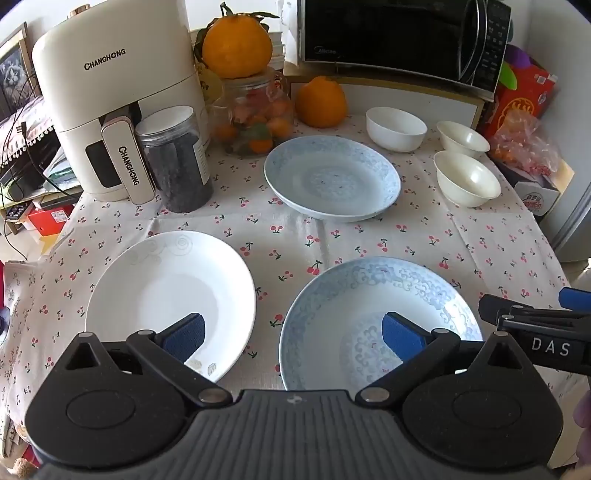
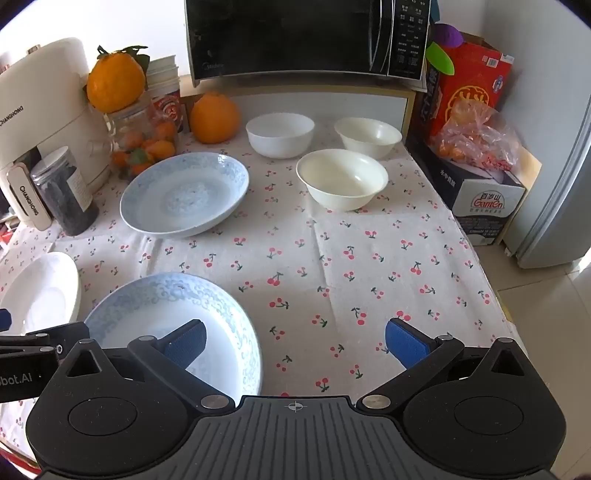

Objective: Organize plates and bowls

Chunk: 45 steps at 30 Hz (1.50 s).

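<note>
You face a table covered in a white cherry-print cloth [image 2: 369, 266], pushed against a pale wall [image 2: 110, 22]. A black microwave [image 2: 303, 37] sits on a raised shelf at the back, a cream air fryer [image 1: 110, 96] stands at the left, and a grey fridge [image 2: 565, 177] flanks the right above beige floor tiles [image 2: 546, 295]. Daylight glares on the cloth.

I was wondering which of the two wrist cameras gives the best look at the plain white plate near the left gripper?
The left wrist view. There the white plate shows almost whole, with only its near edge behind the open left gripper. In the right wrist view the white plate is cut off at the frame's left edge, so only part of it shows.
</note>
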### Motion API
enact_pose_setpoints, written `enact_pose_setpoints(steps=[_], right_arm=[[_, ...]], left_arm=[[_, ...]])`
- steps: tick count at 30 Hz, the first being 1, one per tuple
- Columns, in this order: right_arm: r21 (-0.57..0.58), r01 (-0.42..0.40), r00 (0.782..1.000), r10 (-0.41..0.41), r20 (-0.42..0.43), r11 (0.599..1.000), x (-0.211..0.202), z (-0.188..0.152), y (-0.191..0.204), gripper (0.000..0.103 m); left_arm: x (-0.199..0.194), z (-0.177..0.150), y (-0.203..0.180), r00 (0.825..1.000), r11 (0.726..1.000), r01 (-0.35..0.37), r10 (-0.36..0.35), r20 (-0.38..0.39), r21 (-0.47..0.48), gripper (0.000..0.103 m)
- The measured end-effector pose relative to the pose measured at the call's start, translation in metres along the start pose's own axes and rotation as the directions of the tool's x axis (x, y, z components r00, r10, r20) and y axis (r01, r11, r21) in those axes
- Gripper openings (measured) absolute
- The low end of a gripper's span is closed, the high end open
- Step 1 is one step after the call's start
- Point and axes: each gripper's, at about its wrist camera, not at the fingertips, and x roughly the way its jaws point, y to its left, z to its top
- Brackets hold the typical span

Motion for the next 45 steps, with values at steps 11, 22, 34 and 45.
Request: enact_pose_setpoints(steps=[11,22,34,45], right_arm=[[0.006,-0.002,1.000,0.002,0.007,1.000,-0.0059,0.0057,-0.0052,0.103],[0.009,0.002,1.000,-0.002,0.015,1.000,-0.0031,0.0011,-0.0003,0.103],[0.000,-0.002,1.000,0.002,0.012,1.000,-0.0019,0.0005,0.0018,0.103],[-0.005,-0.005,1.000,0.005,0.010,1.000,-0.0015,0.0001,0.0021,0.103]], left_arm=[[-0.0015,-0.0010,-0.0022,1.000,1.000,0.003,-0.003,-0.009,-0.006,0.102],[0.0016,0.0003,-0.0017,1.000,1.000,0.003,-0.003,-0.014,-0.003,0.102],[0.0012,0.0003,-0.0006,1.000,1.000,0.004,-0.004,-0.013,-0.002,0.102],[0.0015,0.0000,-0.0008,1.000,1.000,0.003,-0.003,-0.013,-0.002,0.102]])
